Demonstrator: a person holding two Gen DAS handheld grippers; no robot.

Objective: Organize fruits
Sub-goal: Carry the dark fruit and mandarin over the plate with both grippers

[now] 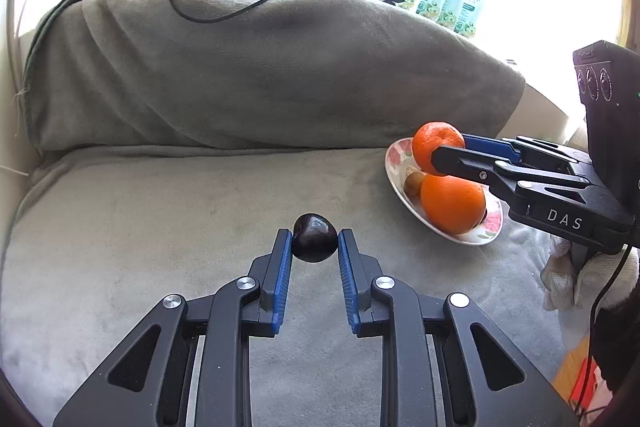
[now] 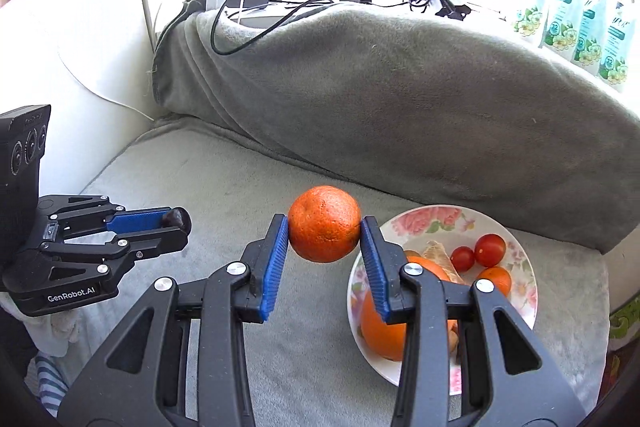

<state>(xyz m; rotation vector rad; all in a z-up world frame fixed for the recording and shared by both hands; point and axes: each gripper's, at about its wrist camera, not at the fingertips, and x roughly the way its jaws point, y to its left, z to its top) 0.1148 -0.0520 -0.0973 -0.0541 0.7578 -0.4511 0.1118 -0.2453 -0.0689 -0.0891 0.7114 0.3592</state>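
Presently the right gripper (image 2: 324, 227) pinches a mandarin (image 2: 324, 223) just left of the floral plate (image 2: 516, 227), so its drop lies rightward; the left gripper (image 1: 315, 241), farther left, clamps a dark plum (image 1: 315, 238).

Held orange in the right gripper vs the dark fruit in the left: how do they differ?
Colour: the held orange is bright orange with pitted peel; the dark fruit is near-black, smooth and glossy.
Size: the orange spreads the right gripper fingers wide; the dark fruit is much smaller, so the left gripper fingers sit closer.
Place: the orange is beside the floral plate; the dark fruit is away from it.
Shared: both roundish, both clamped between blue pads.
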